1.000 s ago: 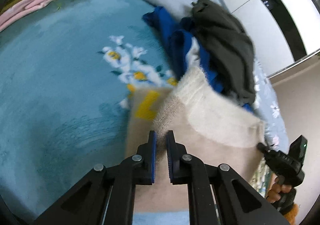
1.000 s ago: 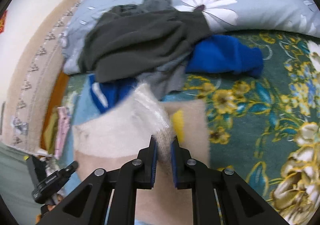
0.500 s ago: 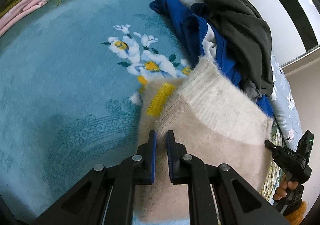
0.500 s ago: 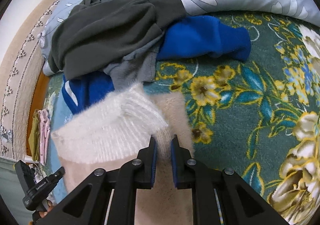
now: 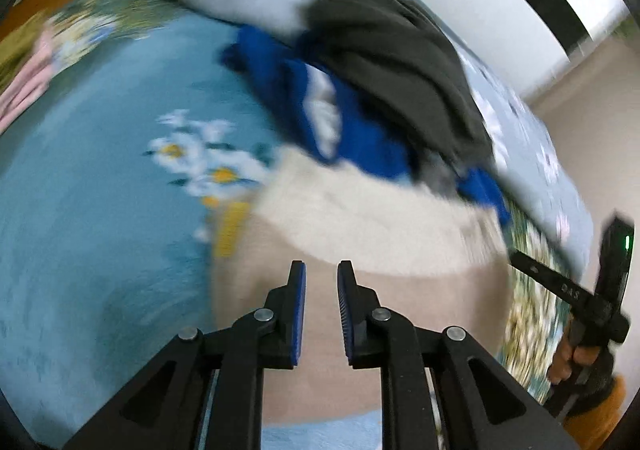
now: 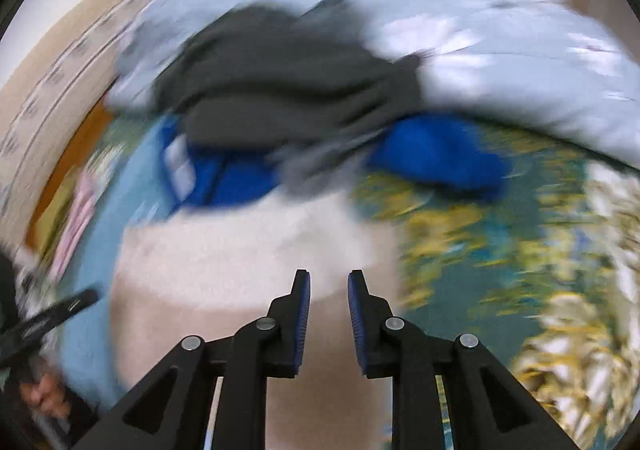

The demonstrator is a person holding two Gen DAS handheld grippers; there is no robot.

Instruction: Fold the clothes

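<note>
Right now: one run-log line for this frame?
phase: fold released | left gripper: open, jaws just opening, empty | right gripper: open, jaws just opening, empty | beige sweater: folded on bedspread

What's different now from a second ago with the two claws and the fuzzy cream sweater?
Both claws have just been opening: the left claw and right claw let go of the fuzzy cream sweater, which lies folded over on the floral bedspread. The dark grey and blue clothes pile stays put.
</note>
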